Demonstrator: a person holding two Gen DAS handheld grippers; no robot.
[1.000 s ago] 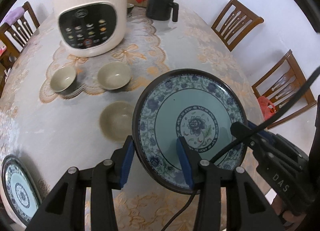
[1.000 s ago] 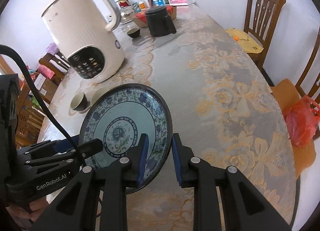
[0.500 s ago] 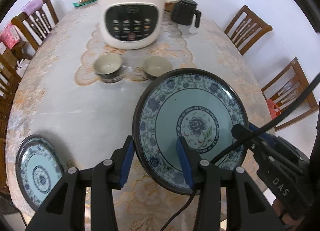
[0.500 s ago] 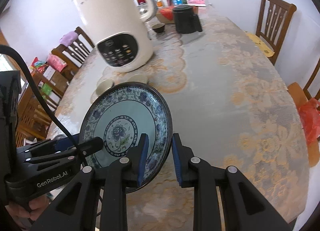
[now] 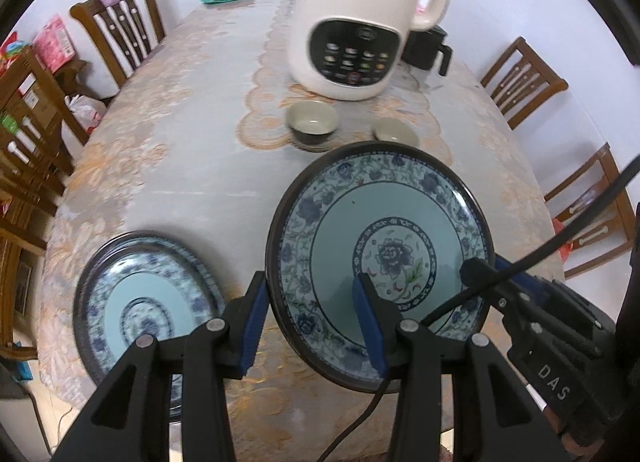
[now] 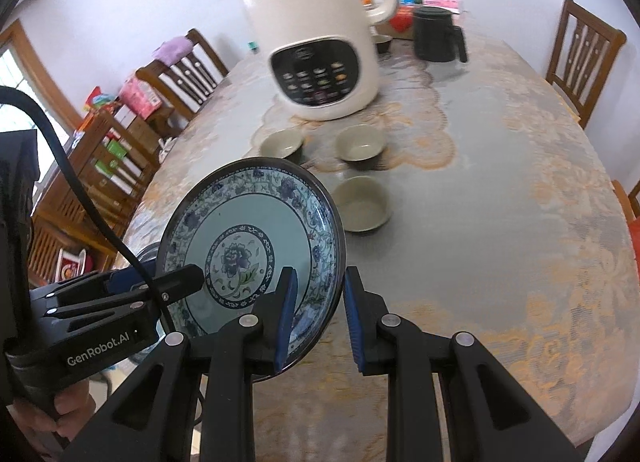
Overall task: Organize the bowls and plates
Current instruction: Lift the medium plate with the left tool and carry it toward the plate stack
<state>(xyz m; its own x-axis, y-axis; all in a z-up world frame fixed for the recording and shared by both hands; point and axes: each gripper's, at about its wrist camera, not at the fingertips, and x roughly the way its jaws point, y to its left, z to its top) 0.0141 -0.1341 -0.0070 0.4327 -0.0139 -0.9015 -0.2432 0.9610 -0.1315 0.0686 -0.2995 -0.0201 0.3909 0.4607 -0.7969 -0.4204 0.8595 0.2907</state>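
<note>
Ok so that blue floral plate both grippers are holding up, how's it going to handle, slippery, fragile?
Likely stiff and breakable: the plate looks like glazed ceramic. Its glossy face suggests it could slide, since the left gripper and right gripper pinch only the rim. Held tilted above the table, a slip would probably chip it.

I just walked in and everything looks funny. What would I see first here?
First the big blue flowered plate held up off the table, gripped at its rim by the left tongs and the right tongs together. Behind it stands a huge cream kettle, with little green bowls in front. A matching plate lies near the table's edge, at the left.
</note>
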